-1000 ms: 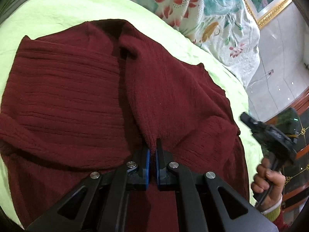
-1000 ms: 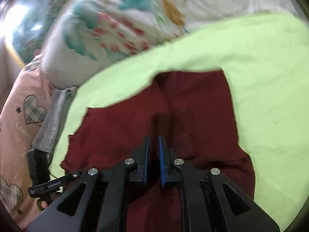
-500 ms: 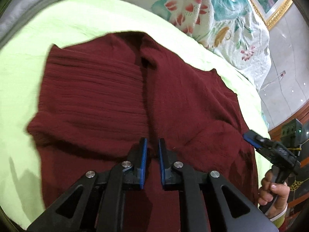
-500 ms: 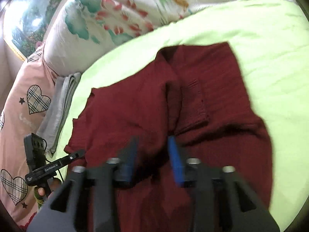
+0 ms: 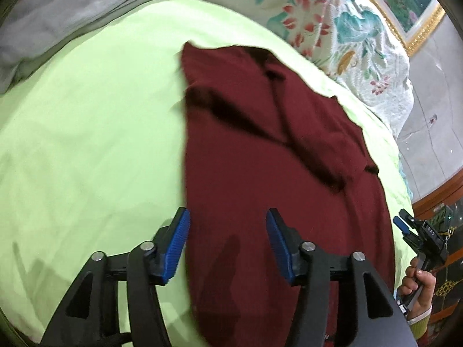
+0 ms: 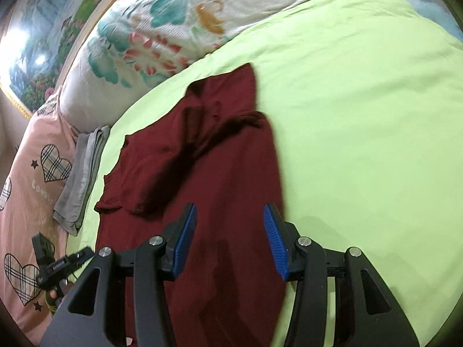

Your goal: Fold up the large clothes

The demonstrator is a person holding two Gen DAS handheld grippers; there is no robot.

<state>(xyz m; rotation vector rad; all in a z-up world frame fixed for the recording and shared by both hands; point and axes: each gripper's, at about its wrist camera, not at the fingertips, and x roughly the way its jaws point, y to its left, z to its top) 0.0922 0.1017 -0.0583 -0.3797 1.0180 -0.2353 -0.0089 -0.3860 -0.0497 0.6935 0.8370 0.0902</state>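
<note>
A dark red knit sweater (image 5: 260, 156) lies folded lengthwise on the light green bed sheet (image 5: 86, 144). It also shows in the right wrist view (image 6: 202, 173). My left gripper (image 5: 227, 241) is open and empty, hovering over the sweater's near edge. My right gripper (image 6: 230, 238) is open and empty above the sweater's near end. The right gripper also shows at the far right of the left wrist view (image 5: 416, 237), and the left gripper shows at the lower left of the right wrist view (image 6: 60, 263). A sleeve fold lies across the sweater's upper part.
A floral quilt (image 5: 332, 23) is bunched along the bed's far side. A folded grey cloth (image 5: 58, 14) lies at the sheet's edge, also in the right wrist view (image 6: 81, 179). A pink heart-print blanket (image 6: 26, 190) lies beside it. A framed painting (image 5: 405, 3) hangs behind.
Both grippers were shut on the sweater and have opened, letting it go. The sweater's side has been folded over, so it now lies narrower. Both grippers have pulled back.
</note>
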